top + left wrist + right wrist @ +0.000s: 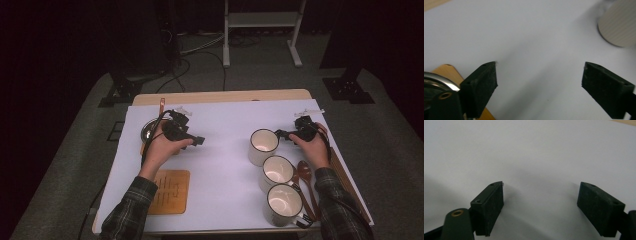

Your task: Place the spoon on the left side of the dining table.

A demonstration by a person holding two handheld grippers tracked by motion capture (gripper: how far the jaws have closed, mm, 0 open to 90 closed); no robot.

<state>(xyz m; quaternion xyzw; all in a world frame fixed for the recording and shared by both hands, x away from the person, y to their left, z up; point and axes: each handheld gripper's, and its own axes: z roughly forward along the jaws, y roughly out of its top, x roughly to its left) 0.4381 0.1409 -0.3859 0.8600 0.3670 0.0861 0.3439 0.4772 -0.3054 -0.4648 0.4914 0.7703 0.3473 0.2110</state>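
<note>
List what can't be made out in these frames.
- Metal dish, high view: the left gripper and hand cover most of it; contents unknown.
- Cream mug, left gripper view: blurred, cut off by the right edge.
- Wooden board, high view: its markings are too small to read.

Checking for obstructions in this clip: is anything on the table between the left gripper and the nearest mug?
Nothing visible. The left gripper, jaws open and empty, points across bare white table cover toward the far mug. The wooden board lies nearer the person, off that line.
</note>
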